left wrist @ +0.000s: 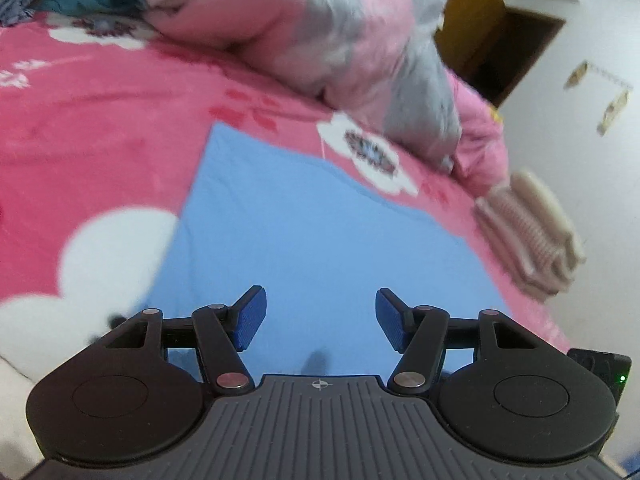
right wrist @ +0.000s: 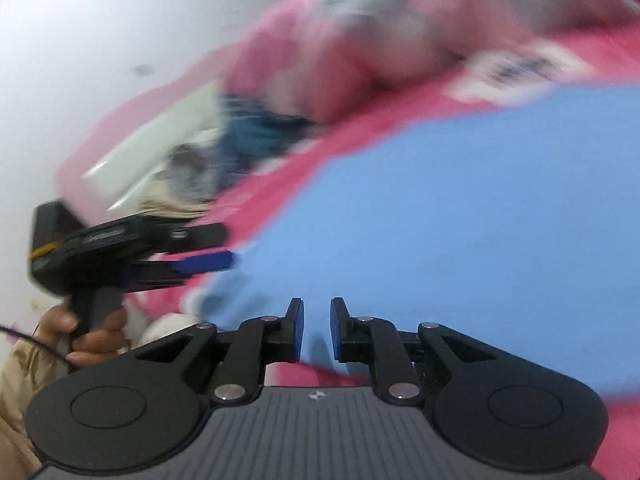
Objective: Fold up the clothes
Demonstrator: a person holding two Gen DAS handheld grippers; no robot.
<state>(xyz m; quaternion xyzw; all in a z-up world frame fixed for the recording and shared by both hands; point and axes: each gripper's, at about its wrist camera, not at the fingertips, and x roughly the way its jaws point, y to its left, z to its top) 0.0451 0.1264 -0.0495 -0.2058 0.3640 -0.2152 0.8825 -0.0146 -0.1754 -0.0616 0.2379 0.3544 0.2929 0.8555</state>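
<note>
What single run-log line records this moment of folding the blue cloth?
stage: folding | blue cloth: flat on pink bedspread | left gripper: jaws open, empty | right gripper: jaws narrow, grip unclear

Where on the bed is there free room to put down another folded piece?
Bare pink bedsheet lies left of the blue cloth, reaching back to the rumpled quilt. The right side is crowded: the folded striped stack sits by the bed's edge, the quilt behind it.
</note>
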